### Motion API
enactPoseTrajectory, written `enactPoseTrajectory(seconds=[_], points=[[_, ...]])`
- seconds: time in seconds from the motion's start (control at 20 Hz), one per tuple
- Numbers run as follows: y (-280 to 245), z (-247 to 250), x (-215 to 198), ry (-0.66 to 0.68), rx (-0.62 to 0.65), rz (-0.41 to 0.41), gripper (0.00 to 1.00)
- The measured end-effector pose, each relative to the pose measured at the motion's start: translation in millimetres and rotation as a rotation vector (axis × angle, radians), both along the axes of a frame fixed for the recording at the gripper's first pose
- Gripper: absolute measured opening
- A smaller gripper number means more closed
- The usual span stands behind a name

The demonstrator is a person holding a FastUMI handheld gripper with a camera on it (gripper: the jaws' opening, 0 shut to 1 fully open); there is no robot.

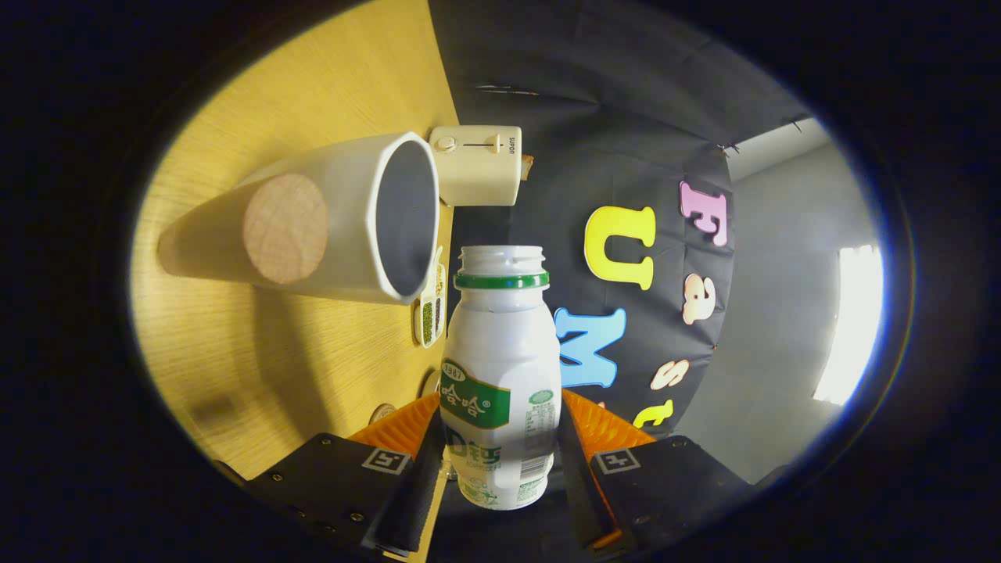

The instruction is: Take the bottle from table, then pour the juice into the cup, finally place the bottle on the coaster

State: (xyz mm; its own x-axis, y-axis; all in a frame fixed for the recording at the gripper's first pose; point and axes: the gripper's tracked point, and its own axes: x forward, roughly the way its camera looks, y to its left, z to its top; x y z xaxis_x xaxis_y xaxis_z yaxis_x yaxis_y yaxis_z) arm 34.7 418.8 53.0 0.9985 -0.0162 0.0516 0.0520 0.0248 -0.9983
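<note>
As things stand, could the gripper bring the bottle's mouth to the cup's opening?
Probably yes. The gripper is shut on the bottle, whose open mouth sits just beside the rim of the cup, with nothing between them.

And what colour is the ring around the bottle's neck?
Green, seen in the gripper view: the ring sits just under the open mouth of the white bottle clamped in the claw.

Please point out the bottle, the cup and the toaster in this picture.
bottle (500, 367): gripper view, white body, held between the claw fingers.
cup (344, 227): gripper view, white outer wall.
toaster (475, 168): gripper view, front face.
</note>
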Motion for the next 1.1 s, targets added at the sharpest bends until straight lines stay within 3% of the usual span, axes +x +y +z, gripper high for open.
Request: enactPoseTrajectory(seconds=[0.4, 1.1], points=[[-8.4, -6.3, 11.9, 0.05, 0.167, -0.023, 0.71], [-30.5, -0.5, 55.2, 0.11, 0.605, -0.021, 0.71]])
